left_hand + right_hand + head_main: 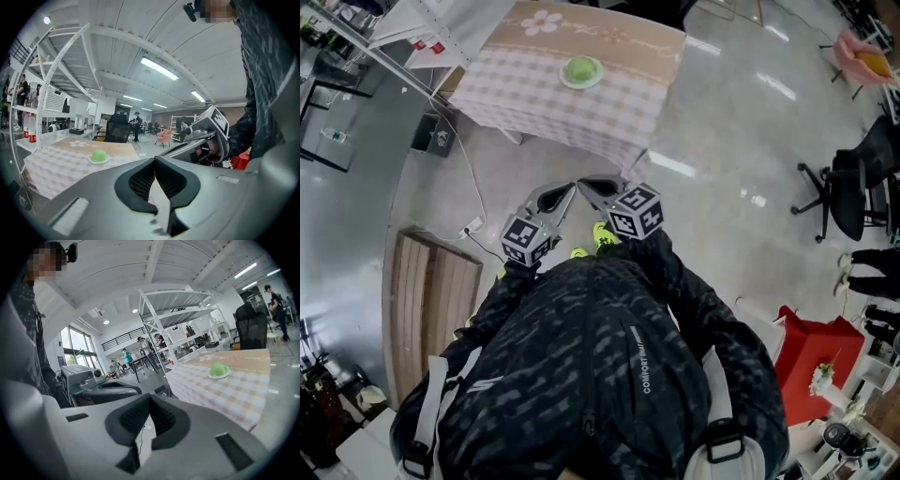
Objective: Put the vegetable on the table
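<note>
The round green vegetable [579, 67] is seen on a white plate [565, 80] on the checked worktop [534, 105]. The left hand-held gripper [569, 191] and right hand-held gripper [585, 183] are pressed together, empty, far off.

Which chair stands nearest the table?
The black office chair, directly behind the table's far edge; the pink chair sits farther away across the room.

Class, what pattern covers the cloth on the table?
The tablecloth has pale checks with a flowered beige border; the head view shows it best.
</note>
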The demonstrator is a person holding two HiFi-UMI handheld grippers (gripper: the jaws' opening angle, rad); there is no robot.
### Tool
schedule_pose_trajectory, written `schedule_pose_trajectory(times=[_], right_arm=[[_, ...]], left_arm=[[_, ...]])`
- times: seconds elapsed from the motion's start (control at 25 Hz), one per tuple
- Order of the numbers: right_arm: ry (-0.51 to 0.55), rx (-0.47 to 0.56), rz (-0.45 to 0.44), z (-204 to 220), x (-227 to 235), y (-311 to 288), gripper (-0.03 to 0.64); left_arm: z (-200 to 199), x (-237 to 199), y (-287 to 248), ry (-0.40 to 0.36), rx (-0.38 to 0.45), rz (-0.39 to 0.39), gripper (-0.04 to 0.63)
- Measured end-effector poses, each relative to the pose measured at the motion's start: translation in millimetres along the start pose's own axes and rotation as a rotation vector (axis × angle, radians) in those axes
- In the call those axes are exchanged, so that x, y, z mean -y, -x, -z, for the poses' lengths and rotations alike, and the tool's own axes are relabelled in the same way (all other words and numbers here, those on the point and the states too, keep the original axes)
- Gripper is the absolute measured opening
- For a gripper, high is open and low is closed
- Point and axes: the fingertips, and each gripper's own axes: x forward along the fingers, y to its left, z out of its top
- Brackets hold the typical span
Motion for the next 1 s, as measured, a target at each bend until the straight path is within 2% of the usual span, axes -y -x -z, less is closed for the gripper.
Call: schedule_pose_trajectory(times=[0.16,0.4,1.0], right_arm=[[0.046,0.018,0.039,-3,-15,2,0.005],[0.054,0.038,0.059,1,-30,3,0.005],[0.087,0.052,0.065,-3,-53,-7,0.005]], left_arm=[[-5,4,14,-0.015,0.014,0.012,-0.005],[3,9,27,-0.034,0.021,0.043,-0.005],[0,7,49,-0.042,0.041,0.047,-0.005]])
